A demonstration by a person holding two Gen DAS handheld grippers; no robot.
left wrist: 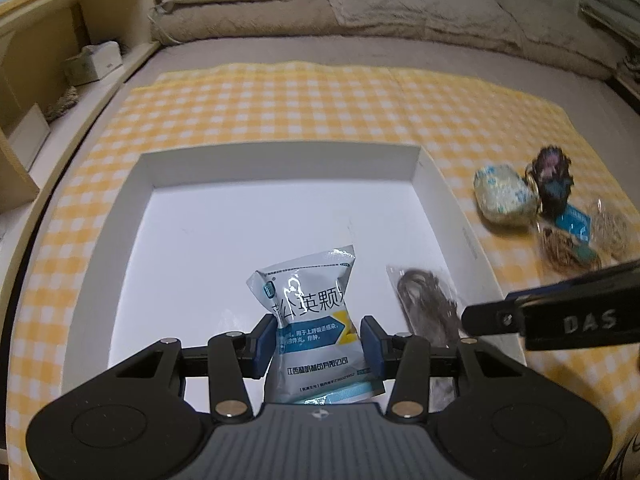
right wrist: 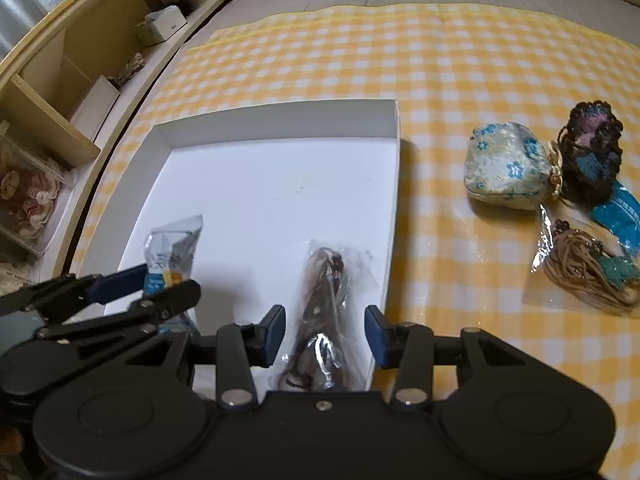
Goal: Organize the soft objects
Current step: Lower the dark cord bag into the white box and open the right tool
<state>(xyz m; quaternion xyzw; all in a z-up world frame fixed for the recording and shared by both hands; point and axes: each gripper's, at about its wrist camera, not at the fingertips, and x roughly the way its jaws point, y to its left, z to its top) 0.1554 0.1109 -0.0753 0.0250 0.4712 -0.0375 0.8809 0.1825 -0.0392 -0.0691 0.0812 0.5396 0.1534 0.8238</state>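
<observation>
A white shallow box [left wrist: 276,166] [right wrist: 280,120] lies on a yellow checked cloth. A silver-blue medicine sachet [left wrist: 308,300] [right wrist: 172,252] lies in the box between the fingers of my left gripper [left wrist: 318,346] [right wrist: 140,288], whose jaws stand open, the left pad at its edge, a small gap at the right. A clear packet of dark brown cord [right wrist: 324,304] [left wrist: 428,300] lies in the box between the open fingers of my right gripper [right wrist: 325,334], untouched.
On the cloth right of the box lie a floral fabric pouch [right wrist: 504,168] [left wrist: 504,196], a dark knitted item [right wrist: 592,148] [left wrist: 552,176], and a packet of tan cord [right wrist: 584,272] [left wrist: 568,248]. A wooden shelf [right wrist: 60,92] stands at left, bedding [left wrist: 360,0] behind.
</observation>
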